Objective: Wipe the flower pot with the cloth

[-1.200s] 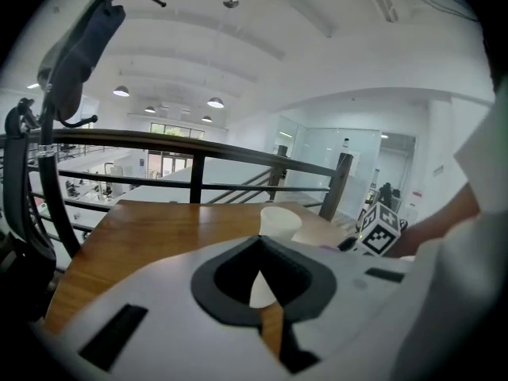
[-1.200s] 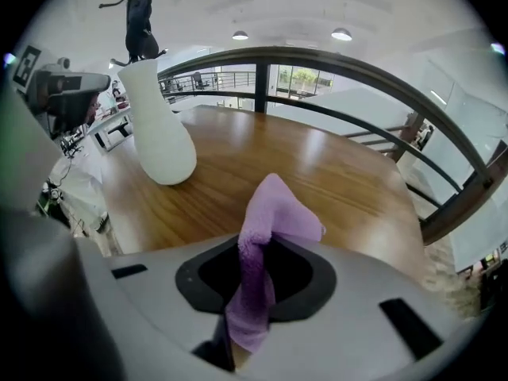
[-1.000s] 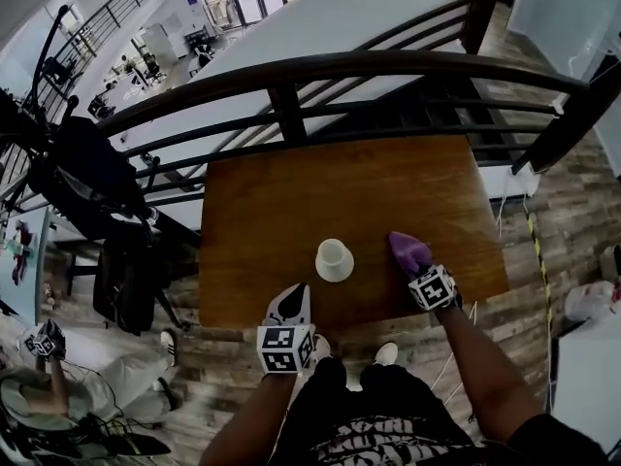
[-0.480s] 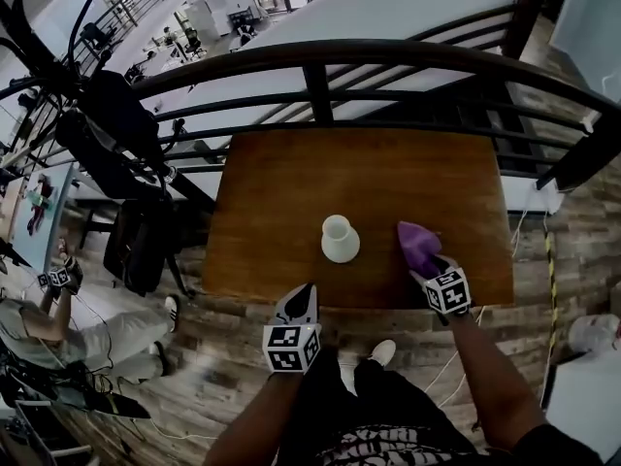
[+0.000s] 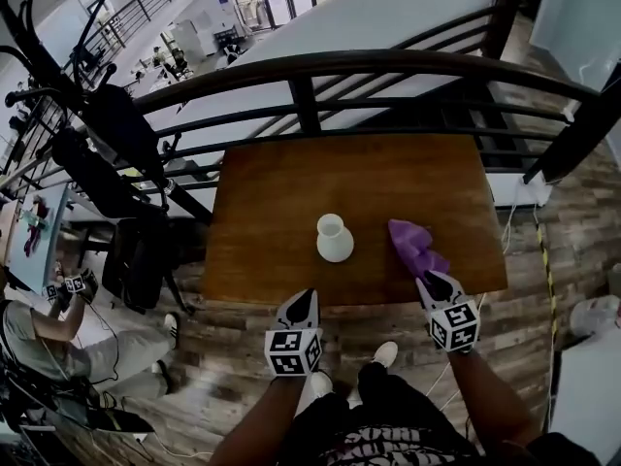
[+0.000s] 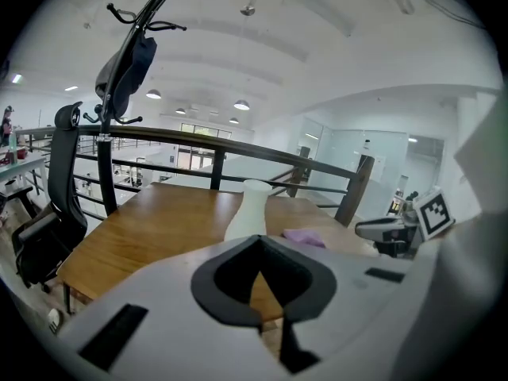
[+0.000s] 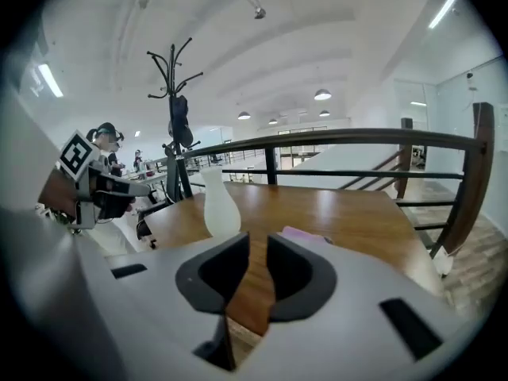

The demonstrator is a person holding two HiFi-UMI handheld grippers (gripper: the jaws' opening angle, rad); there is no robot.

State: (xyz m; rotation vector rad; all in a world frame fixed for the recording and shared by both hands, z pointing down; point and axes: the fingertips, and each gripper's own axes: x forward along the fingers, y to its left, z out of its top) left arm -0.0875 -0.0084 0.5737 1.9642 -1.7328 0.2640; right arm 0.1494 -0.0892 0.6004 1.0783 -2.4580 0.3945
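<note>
Pulling back from the cloth (image 5: 415, 244), the right gripper (image 5: 434, 282) now hangs at the counter's (image 5: 281, 192) near edge. Its jaws have just been closing to a small gap with nothing between them. The cloth lies just beside the flower pot (image 5: 333, 238), and the left gripper (image 5: 301, 304) has its jaws closed and empty, so wiping looks unstarted.

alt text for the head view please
Seen from above, a white flower pot stands on a wooden table by a railing, with a purple cloth lying to its right. Two handheld grippers hover at the near edge: the left gripper in front of the pot, the right gripper at the cloth's near end, its jaws empty and just closed partway.
</note>
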